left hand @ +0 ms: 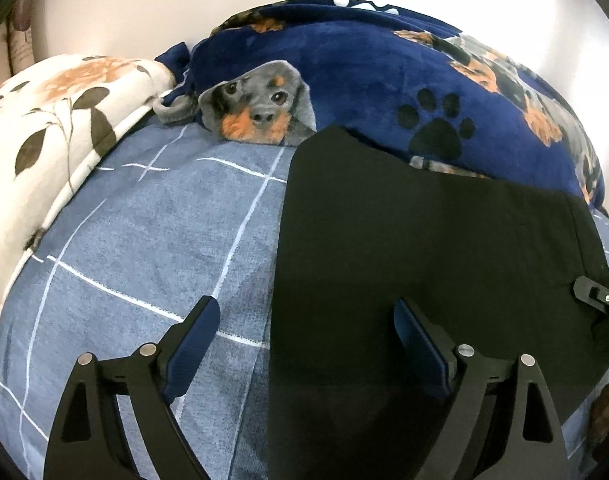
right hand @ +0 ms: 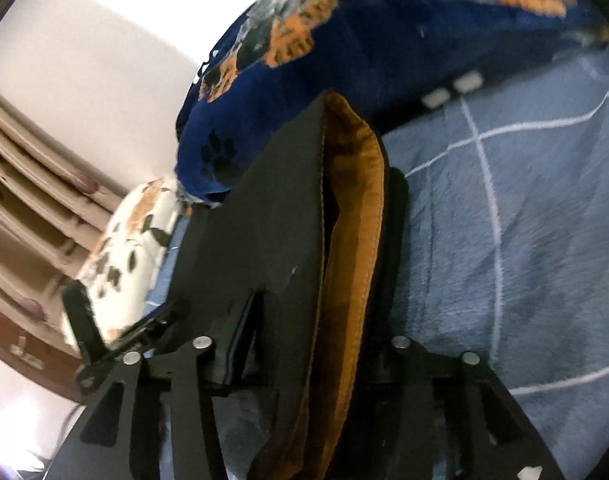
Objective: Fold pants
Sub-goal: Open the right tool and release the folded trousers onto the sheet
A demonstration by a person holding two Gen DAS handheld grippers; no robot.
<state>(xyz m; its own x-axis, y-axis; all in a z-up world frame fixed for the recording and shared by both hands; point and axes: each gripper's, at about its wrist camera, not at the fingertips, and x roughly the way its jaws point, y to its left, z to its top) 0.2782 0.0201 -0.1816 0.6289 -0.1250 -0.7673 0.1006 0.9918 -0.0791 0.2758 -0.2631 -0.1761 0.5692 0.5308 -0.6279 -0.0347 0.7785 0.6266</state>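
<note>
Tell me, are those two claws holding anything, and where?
The left gripper is open, holding nothing. The right gripper has the black pants between its fingers at the brown-lined edge; whether it's clamped cannot be told.

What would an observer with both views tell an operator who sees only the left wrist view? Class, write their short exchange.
Operator: I see black pants lying on the checked sheet, and my left tongs open over their edge. What is the other hand doing?
Observer: The right tongs have closed in on the pants' edge. One finger is hidden behind the cloth.
Operator: Does anything show inside the pants?
Observer: Yes, an orange-brown lining shows in the opening just ahead of those tongs.
</note>
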